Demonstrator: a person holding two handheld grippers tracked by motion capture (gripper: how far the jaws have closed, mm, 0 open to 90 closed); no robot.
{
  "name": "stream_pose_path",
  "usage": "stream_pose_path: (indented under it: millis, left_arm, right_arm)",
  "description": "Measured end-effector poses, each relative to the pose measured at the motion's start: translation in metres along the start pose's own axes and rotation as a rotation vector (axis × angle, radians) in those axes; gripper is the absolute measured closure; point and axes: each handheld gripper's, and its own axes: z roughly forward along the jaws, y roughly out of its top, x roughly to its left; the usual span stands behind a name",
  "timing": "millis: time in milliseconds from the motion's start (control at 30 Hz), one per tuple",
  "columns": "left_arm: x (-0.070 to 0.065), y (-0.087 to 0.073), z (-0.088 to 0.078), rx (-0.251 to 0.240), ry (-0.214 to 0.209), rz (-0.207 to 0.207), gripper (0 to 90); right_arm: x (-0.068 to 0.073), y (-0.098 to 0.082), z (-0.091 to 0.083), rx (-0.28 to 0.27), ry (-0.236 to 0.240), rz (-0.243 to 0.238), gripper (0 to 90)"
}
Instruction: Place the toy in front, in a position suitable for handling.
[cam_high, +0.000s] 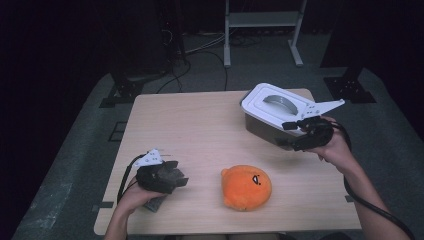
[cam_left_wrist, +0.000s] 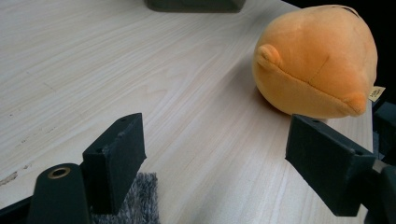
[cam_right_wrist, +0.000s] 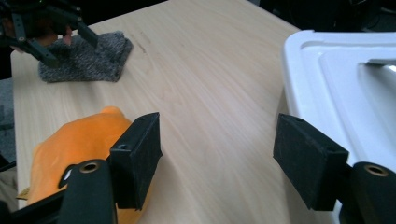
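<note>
From the high view, I am holding my left tongs (cam_high: 172, 176) released over the grey cloth (cam_high: 156, 202) at the near left of the tabletop (cam_high: 200, 125), and my right tongs (cam_high: 295, 135) released beside the white lidded box (cam_high: 275, 112), so I judge the orange plush (cam_high: 246, 187) between them is next. In the left gripper view, the plush (cam_left_wrist: 315, 60) is lying ahead to the right; I should be squaring both pads around its middle. In the right gripper view, the box (cam_right_wrist: 345, 84) is sitting just beside my empty jaws.
</note>
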Motion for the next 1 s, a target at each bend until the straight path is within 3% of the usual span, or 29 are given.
stream_pose_path:
  millis: [200, 1000]
  left_arm:
    - [0.001, 0.001, 0.000, -0.013, -0.009, -0.003, 18.8]
    - [0.000, 0.002, 0.000, -0.022, -0.013, 0.005, 17.9]
  right_arm:
    - [-0.017, 0.005, -0.005, -0.004, -0.016, 0.007, 29.8]
    - [-0.043, 0.027, -0.005, 0.007, -0.084, 0.007, 28.9]
